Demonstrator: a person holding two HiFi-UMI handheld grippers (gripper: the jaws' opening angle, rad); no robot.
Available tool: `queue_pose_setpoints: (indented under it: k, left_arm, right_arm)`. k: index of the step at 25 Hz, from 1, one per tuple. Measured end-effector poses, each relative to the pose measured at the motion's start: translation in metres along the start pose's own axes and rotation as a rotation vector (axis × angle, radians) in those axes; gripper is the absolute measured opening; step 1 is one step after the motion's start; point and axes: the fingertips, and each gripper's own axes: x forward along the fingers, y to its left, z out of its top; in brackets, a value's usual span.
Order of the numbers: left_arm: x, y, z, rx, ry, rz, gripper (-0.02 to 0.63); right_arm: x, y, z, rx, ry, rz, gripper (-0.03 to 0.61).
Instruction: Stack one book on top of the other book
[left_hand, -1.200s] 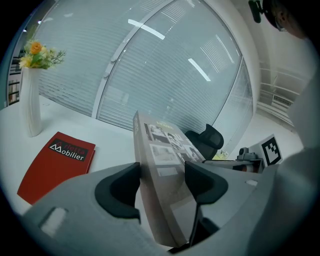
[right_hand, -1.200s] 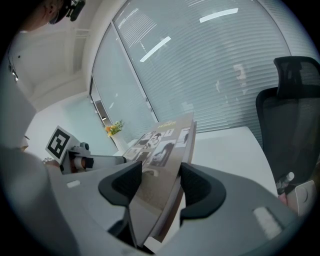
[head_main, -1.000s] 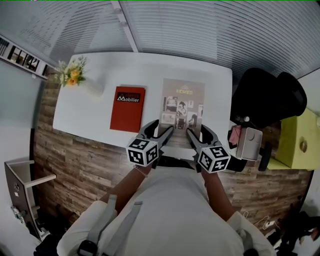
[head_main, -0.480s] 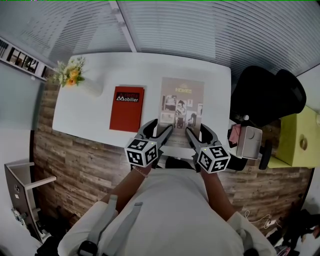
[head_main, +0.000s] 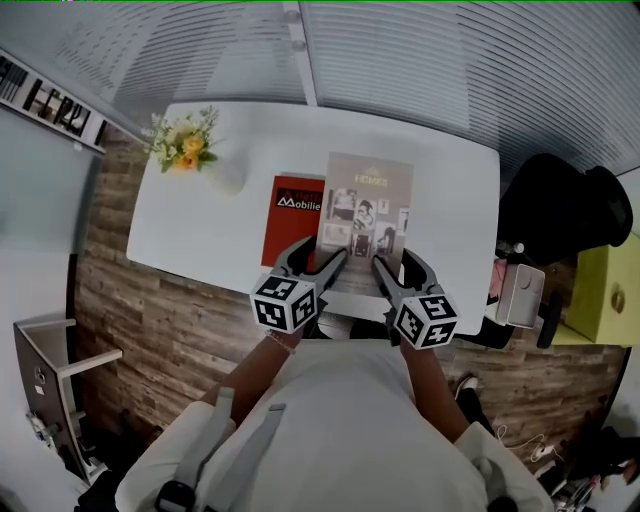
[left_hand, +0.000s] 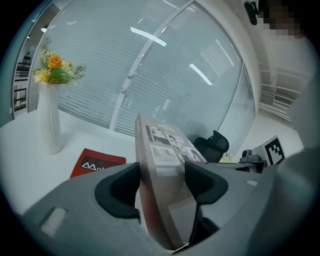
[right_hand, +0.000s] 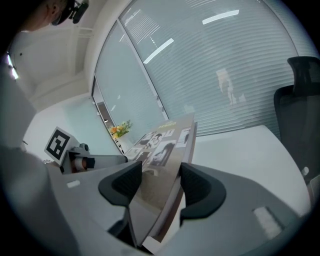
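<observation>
Currently: grey book (head_main: 365, 215), near edge clamped in left gripper (head_main: 325, 254) and right gripper (head_main: 395, 260), aloft; red book (head_main: 293, 215) at its 9 o'clock, partly covered. Risk: your hands drift unevenly, book twists, lands skewed.

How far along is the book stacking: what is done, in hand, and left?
Done: the left tool and right tool each clamp the grey book at its near edge, holding it tilted above the white table. In hand: it overlaps the red book along the right edge. Left: centre it over the red book, lower it, release.
</observation>
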Motion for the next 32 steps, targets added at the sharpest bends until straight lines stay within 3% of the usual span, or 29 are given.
queue_pose_setpoints:
  k: [11, 18, 24, 32]
  left_arm:
    - [-0.068, 0.123, 0.03, -0.02, -0.01, -0.002, 0.29]
    - [-0.104, 0.175, 0.038, -0.021, 0.001, -0.033, 0.29]
    - [-0.118, 0.194, 0.042, -0.022, 0.002, -0.049, 0.29]
    - [-0.108, 0.183, 0.041, -0.033, -0.004, -0.053, 0.29]
  right_arm:
    - [0.095, 0.109, -0.003, -0.029, 0.005, -0.003, 0.244]
    - [0.129, 0.164, -0.01, -0.038, 0.003, -0.037, 0.244]
    - [0.141, 0.184, -0.012, -0.05, 0.007, -0.046, 0.244]
    - [0.133, 0.173, -0.007, -0.066, 0.006, -0.055, 0.244]
